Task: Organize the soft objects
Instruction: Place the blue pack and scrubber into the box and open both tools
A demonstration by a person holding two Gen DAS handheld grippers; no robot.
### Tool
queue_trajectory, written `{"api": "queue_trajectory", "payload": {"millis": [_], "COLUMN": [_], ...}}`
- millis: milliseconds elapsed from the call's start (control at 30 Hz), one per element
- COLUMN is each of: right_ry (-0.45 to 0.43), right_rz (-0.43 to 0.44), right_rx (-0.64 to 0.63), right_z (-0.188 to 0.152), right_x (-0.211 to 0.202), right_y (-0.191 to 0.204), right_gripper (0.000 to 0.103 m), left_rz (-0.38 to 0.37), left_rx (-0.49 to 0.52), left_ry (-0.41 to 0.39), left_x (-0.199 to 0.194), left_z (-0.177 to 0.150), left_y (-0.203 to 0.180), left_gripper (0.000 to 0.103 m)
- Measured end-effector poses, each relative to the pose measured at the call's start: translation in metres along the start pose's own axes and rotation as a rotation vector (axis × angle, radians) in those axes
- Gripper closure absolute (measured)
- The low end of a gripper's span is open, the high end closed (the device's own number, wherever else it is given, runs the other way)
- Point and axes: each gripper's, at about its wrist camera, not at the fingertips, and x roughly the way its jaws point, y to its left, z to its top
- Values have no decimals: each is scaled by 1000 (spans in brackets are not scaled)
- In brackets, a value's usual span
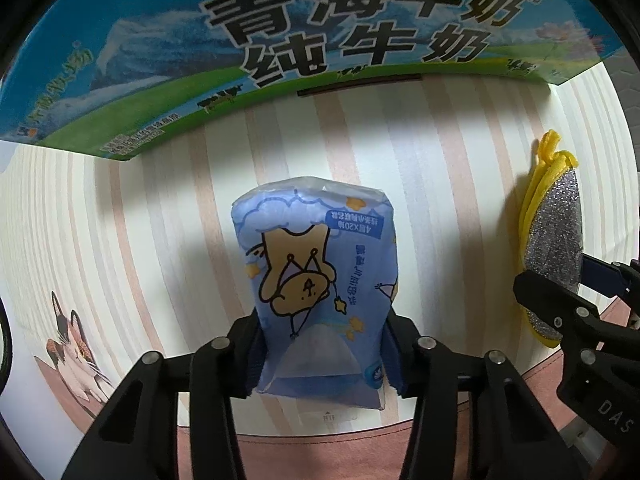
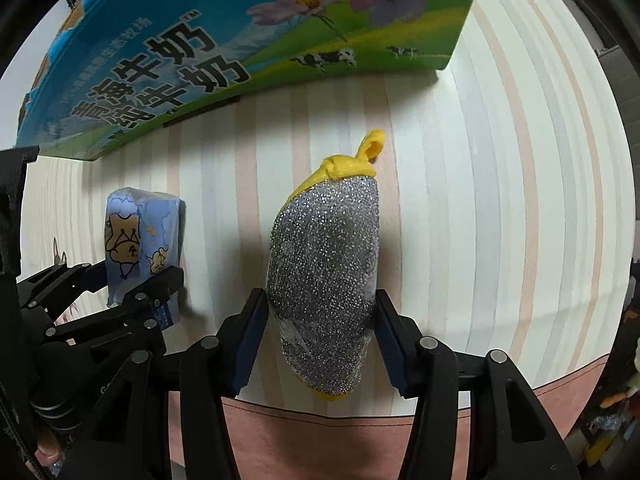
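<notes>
- My left gripper (image 1: 326,354) squeezes the tissue pack (image 1: 316,272), lifted over the table (image 1: 440,152) near its front edge, to carry it.
- My right gripper (image 2: 320,344) clamps the sponge (image 2: 326,276) alongside.
- The milk box (image 1: 280,40) waits farther back.

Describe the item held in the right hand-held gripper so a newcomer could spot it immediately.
Start at the big blue milk carton box at the back of the striped tablecloth. In front of it, the right hand-held gripper clamps a scrubbing pad. Unlike the blue cartoon tissue pack to its left, it is glittery silver with yellow trim and a loop.
</notes>
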Motion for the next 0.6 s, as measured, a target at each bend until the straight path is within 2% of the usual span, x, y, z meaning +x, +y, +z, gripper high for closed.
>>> {"api": "queue_trajectory", "payload": {"millis": [367,600], "right_ry": [-46,-121], "right_rz": [73,167], "right_rx": [-8,-38], "right_z": [-8,-15], "right_x": [-41,-108], "right_y": [-8,-15], "right_gripper": [49,49], "left_rz": [-55,-144], "left_rx": [-18,-42], "left_ry": [-27,-158], "left_x": [-46,-134], "left_z": [-12,-20], "left_y": [-2,-1], "left_gripper": [62,62]}}
